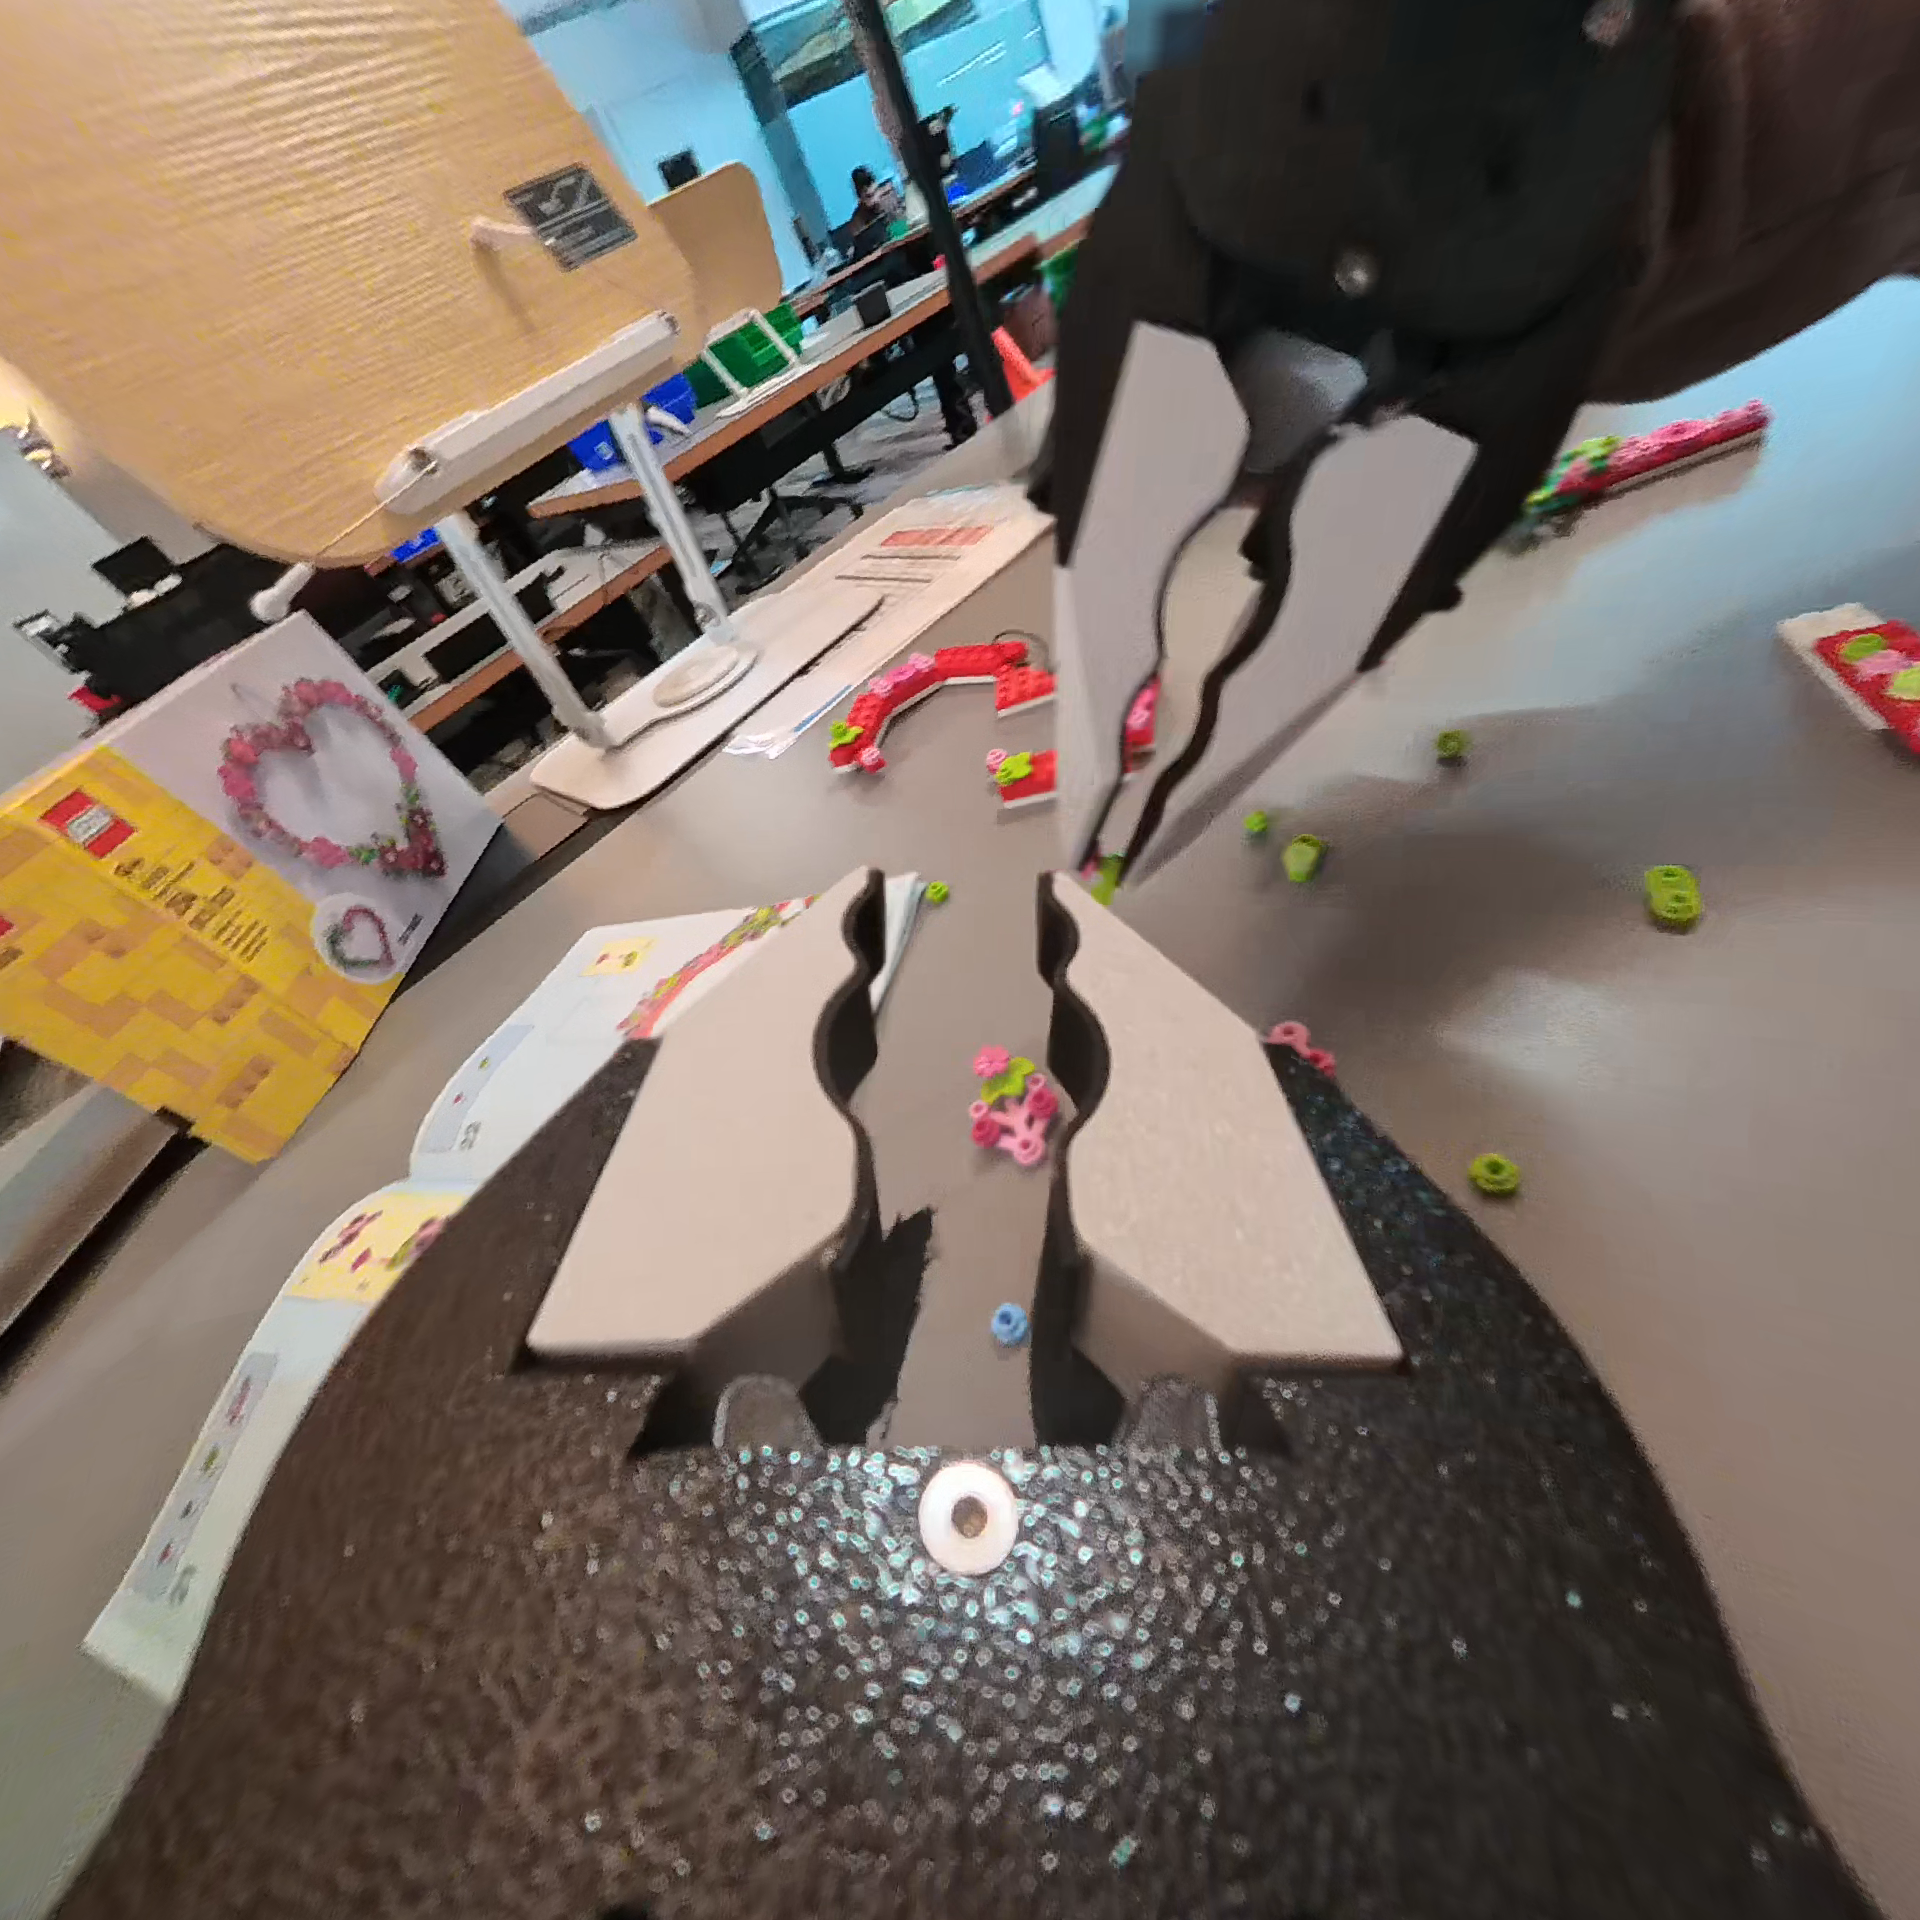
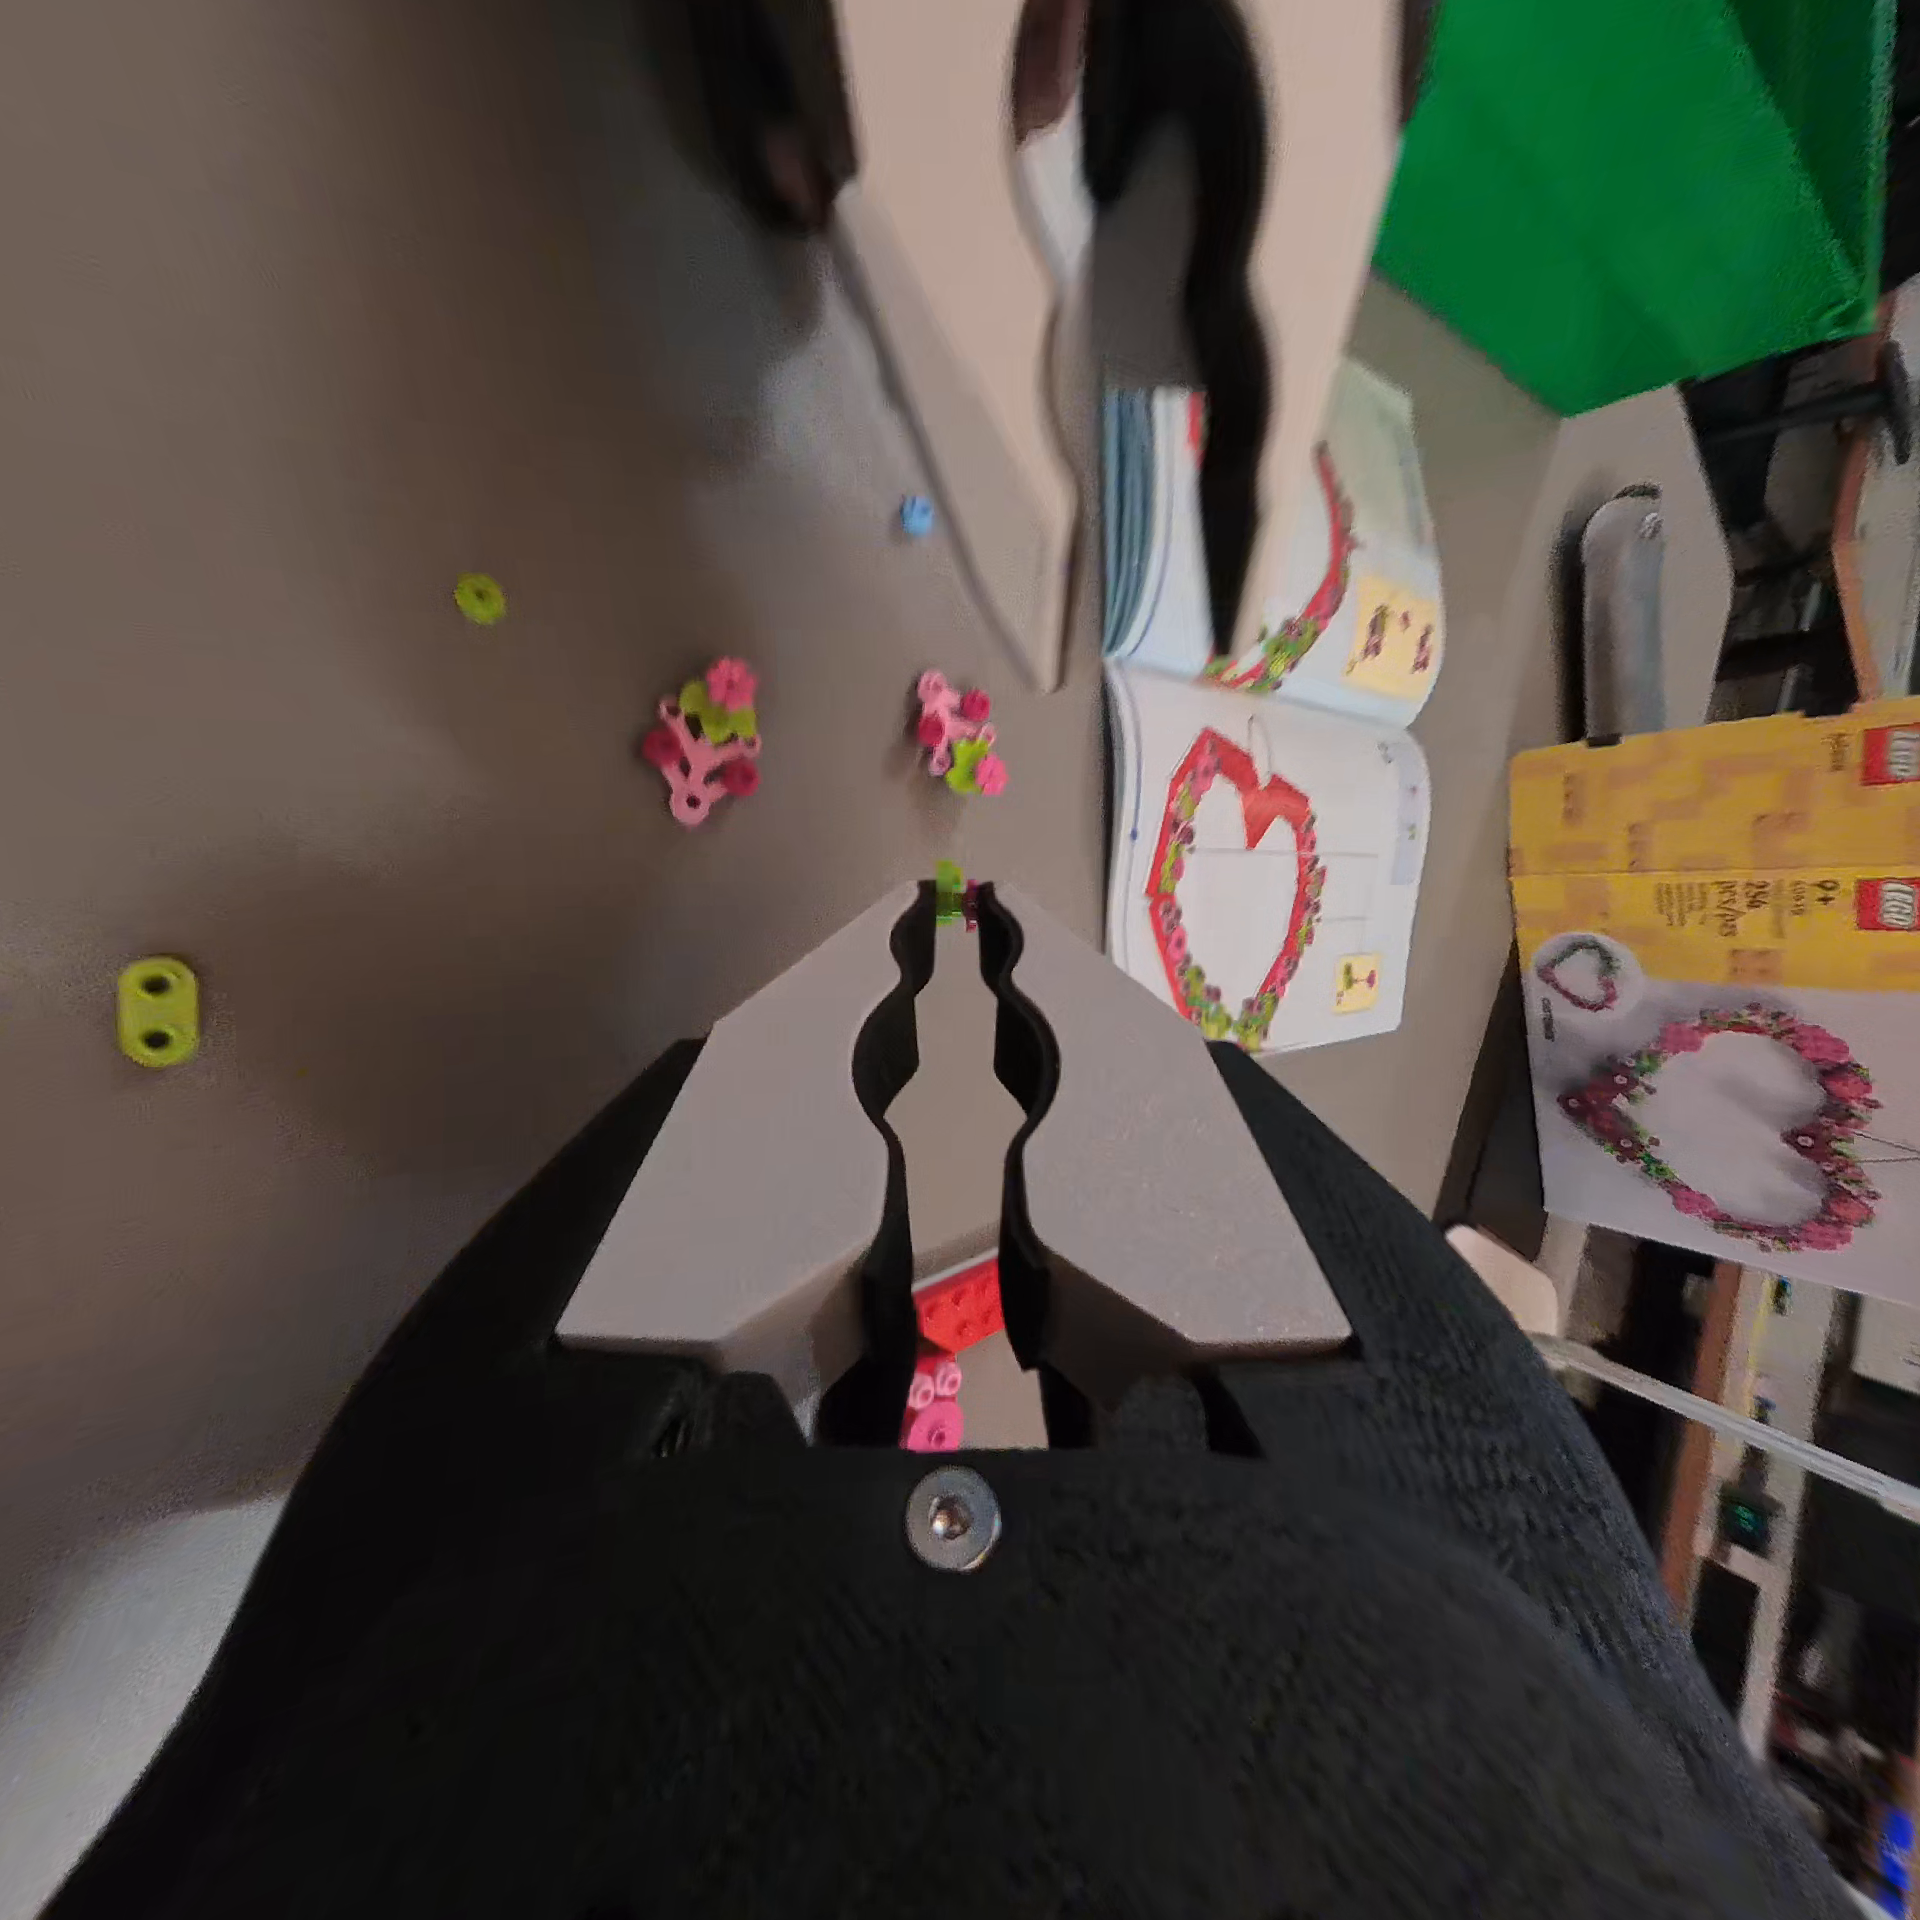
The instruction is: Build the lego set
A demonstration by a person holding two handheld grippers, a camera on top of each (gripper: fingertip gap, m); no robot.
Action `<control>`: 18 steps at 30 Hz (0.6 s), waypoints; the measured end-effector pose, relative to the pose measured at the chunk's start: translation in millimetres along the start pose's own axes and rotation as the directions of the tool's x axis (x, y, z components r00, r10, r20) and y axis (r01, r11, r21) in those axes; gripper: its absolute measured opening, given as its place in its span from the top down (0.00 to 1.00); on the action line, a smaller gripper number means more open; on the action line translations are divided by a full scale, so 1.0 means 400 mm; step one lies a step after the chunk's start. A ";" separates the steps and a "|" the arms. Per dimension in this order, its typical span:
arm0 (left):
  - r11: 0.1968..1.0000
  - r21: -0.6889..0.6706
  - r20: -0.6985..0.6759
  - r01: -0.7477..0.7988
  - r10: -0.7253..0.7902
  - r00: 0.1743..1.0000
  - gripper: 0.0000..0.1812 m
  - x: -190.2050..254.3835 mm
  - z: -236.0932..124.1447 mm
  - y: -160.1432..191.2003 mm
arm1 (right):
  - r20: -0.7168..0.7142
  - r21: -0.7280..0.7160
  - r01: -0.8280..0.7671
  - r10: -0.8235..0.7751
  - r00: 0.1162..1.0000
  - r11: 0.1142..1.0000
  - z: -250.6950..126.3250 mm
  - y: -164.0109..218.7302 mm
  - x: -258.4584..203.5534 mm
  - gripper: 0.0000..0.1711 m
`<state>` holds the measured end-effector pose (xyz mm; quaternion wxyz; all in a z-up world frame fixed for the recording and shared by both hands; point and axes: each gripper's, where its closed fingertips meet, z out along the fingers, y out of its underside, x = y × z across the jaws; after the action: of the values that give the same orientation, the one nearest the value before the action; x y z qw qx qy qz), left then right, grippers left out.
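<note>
the right gripper [image 2: 954, 902] is pinched shut on a tiny green and pink flower piece [image 2: 952, 894] at its very tips, so the step in hand looks like carrying a small blossom to be pressed onto a cluster or onto the heart frame. the left gripper [image 1: 961, 914] hangs spread apart and empty over the grey table [image 1: 1558, 1039], a pink cluster [image 1: 1010, 1103] lying on the surface between its fingers and a small blue stud [image 1: 1008, 1325] nearer its base. in the right wrist view a second pink cluster [image 2: 704, 740] lies just beside the first, and lime pieces, a round stud [image 2: 479, 598] and a two-hole plate [image 2: 157, 1011], sit well apart from them. the red arch [image 1: 940, 691] of the frame, studded and curved, rests toward the table's far edge near a lamp base [image 1: 665, 717]; the open booklet [image 2: 1262, 862] and the yellow box [image 2: 1714, 987] lie at the table's edge. the next move probably calls for the left gripper to close on a cluster and steady it while the right lines the piece over a stud and presses straight down. the parts are hard, glossy plastic and very small; the finger faces are matte grey with wavy inner edges, so the hold on the piece is slight and could twist.
</note>
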<state>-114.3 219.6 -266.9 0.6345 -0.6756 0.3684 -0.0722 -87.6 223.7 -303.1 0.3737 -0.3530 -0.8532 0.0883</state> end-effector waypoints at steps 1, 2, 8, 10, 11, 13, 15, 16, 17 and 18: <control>1.000 -0.009 0.019 0.007 -0.006 1.000 0.85 -0.011 -0.001 0.005 | 0.004 -0.022 0.023 -0.023 1.000 0.999 0.010 0.014 -0.006 0.96; 1.000 -0.013 0.039 0.013 -0.013 0.999 0.86 -0.022 -0.003 0.008 | 0.009 -0.045 0.048 -0.048 0.999 0.998 0.018 0.027 -0.012 0.96; 0.996 -0.055 0.136 0.068 -0.060 0.989 0.88 -0.072 -0.011 0.034 | 0.048 -0.134 0.165 -0.160 0.986 0.977 0.042 0.071 -0.036 0.96; 0.995 -0.061 0.158 0.082 -0.072 0.985 0.88 -0.083 -0.013 0.040 | 0.060 -0.147 0.192 -0.185 0.981 0.970 0.044 0.075 -0.042 0.96; 0.994 -0.059 0.164 0.089 -0.079 0.983 0.88 -0.087 -0.015 0.040 | 0.067 -0.149 0.203 -0.195 0.979 0.968 0.043 0.075 -0.045 0.96; 0.993 -0.057 0.167 0.101 -0.090 0.982 0.88 -0.090 -0.015 0.041 | 0.098 -0.172 0.204 -0.189 0.977 0.964 0.043 0.082 -0.053 0.94; 0.992 -0.060 0.166 0.108 -0.097 0.981 0.88 -0.091 -0.014 0.044 | 0.116 -0.182 0.204 -0.185 0.976 0.962 0.039 0.083 -0.054 0.92; 0.992 -0.064 0.162 0.110 -0.099 0.982 0.88 -0.089 -0.013 0.046 | 0.129 -0.187 0.195 -0.173 0.977 0.963 0.037 0.082 -0.054 0.90; 0.991 -0.069 0.158 0.112 -0.100 0.982 0.88 -0.087 -0.011 0.049 | 0.146 -0.188 0.180 -0.154 0.977 0.966 0.034 0.080 -0.056 0.88; 0.991 -0.075 0.153 0.113 -0.101 0.983 0.88 -0.086 -0.009 0.052 | 0.168 -0.188 0.165 -0.134 0.977 0.968 0.031 0.077 -0.059 0.85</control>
<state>-149.2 238.6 -272.3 0.6267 -0.7238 0.2859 -0.0403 -68.4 231.9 -338.2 0.2751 -0.3154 -0.9082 0.0003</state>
